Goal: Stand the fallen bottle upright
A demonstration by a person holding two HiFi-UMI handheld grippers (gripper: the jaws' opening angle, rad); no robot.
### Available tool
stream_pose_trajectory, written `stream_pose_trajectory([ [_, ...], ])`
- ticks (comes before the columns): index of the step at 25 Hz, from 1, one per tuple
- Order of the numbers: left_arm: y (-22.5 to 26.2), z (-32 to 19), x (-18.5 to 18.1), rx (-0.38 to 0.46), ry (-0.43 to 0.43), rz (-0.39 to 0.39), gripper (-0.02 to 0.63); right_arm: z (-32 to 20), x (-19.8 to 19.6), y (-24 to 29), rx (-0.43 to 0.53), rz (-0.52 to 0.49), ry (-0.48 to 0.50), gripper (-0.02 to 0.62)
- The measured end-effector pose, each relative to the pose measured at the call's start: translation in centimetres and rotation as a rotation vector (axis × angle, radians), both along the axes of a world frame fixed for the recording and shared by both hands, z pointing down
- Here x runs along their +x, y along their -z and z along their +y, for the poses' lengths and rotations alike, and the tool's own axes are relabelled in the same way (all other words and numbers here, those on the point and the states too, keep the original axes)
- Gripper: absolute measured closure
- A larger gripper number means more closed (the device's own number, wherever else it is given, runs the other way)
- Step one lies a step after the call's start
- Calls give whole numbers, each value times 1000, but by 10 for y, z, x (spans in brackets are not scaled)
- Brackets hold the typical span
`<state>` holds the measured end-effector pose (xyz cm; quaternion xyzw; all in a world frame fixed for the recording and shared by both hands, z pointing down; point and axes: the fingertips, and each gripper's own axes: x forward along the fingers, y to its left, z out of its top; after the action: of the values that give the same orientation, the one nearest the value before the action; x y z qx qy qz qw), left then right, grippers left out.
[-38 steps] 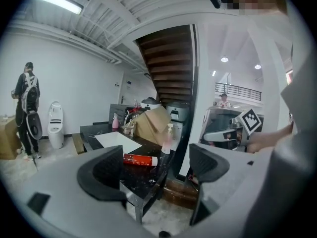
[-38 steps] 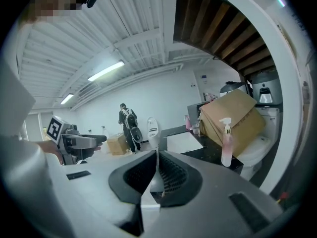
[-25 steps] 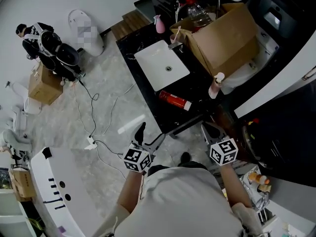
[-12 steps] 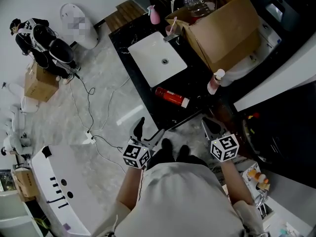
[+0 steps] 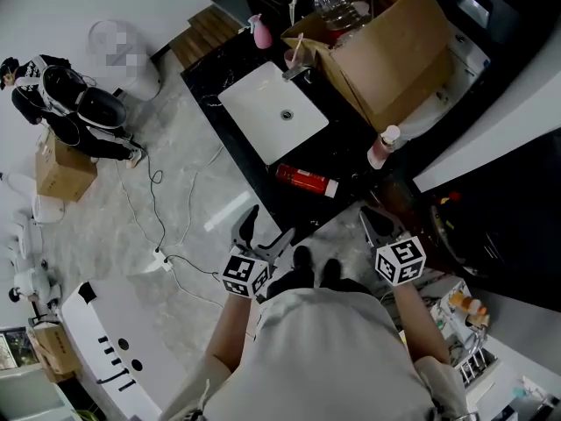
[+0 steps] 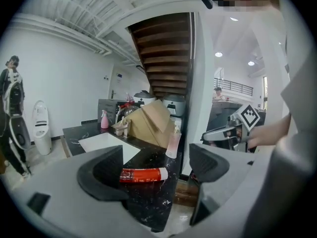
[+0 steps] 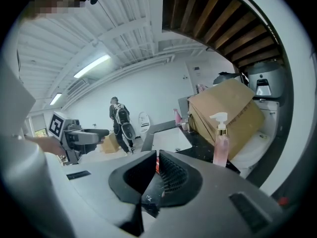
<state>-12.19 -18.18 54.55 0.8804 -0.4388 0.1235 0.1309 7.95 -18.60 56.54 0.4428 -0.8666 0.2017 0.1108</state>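
The red bottle (image 5: 307,180) with a white cap lies on its side on the black counter (image 5: 351,160), near the front edge. In the left gripper view the red bottle (image 6: 143,174) shows between the wide-apart jaws, well ahead of them. My left gripper (image 5: 266,232) is open and hangs short of the counter edge. My right gripper (image 5: 379,224) is shut with nothing in it, off the counter's near corner. Its jaws almost hide the bottle in the right gripper view (image 7: 156,170).
A white sink basin (image 5: 272,121) is set in the counter behind the bottle. A big cardboard box (image 5: 394,51) stands at the right, with a pink pump bottle (image 5: 381,147) in front of it. A pink spray bottle (image 5: 259,31) is at the back. Cables (image 5: 158,209) cross the floor; a person (image 5: 61,103) stands far left.
The view has shifted slightly towards the counter, and the person's feet now show below it. Both grippers keep their places and states. The bottle has not moved.
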Motion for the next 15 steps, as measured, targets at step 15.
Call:
stream_pose_trajectory([
  [15, -30, -46, 28, -6, -263, -106, 199, -12, 9, -13, -47, 20, -116, 557],
])
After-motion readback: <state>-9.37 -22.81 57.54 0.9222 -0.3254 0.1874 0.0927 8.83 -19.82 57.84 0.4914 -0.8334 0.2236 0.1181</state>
